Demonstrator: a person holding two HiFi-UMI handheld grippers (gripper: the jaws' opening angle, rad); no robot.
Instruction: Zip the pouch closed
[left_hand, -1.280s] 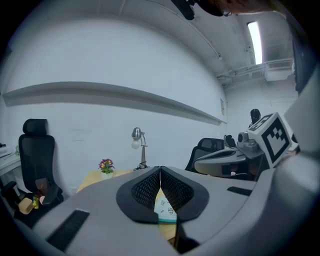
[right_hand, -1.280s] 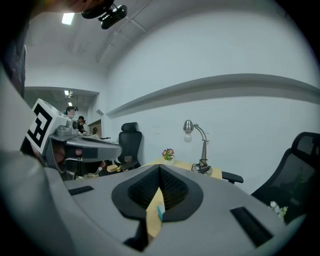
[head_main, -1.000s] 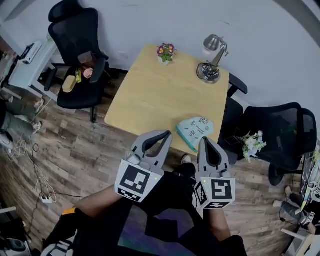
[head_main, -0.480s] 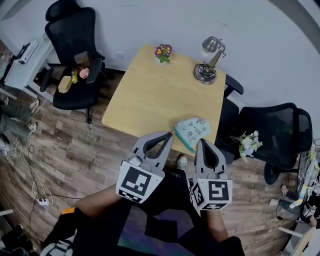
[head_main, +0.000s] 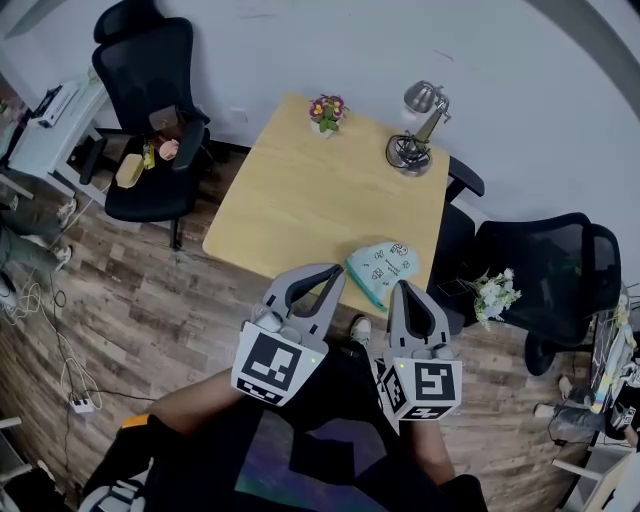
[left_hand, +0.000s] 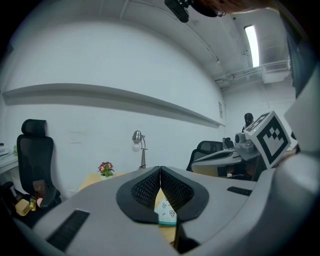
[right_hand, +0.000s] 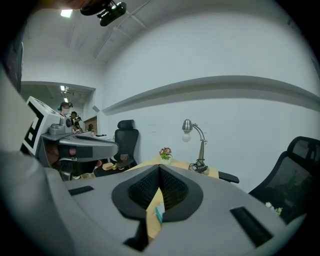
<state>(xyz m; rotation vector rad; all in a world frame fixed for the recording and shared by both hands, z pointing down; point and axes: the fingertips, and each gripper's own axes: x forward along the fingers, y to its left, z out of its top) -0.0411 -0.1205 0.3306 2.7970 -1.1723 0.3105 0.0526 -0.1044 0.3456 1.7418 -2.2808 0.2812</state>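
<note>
A pale mint pouch with small printed figures lies near the front right corner of the wooden table. Both grippers hover in front of the table edge, held apart from the pouch. My left gripper is shut with nothing between its jaws, its tips just left of the pouch. My right gripper is also shut and empty, its tips just below the pouch. In the left gripper view the pouch shows below the closed jaws of the left gripper. In the right gripper view only a sliver of the pouch shows under the right gripper.
A desk lamp and a small flower pot stand at the table's far edge. Black office chairs stand at the left and right. White flowers sit by the right chair. Cables lie on the wooden floor.
The head view has drifted slightly, so the table and pouch sit a little lower left in the picture. Both grippers keep their place and stay shut.
</note>
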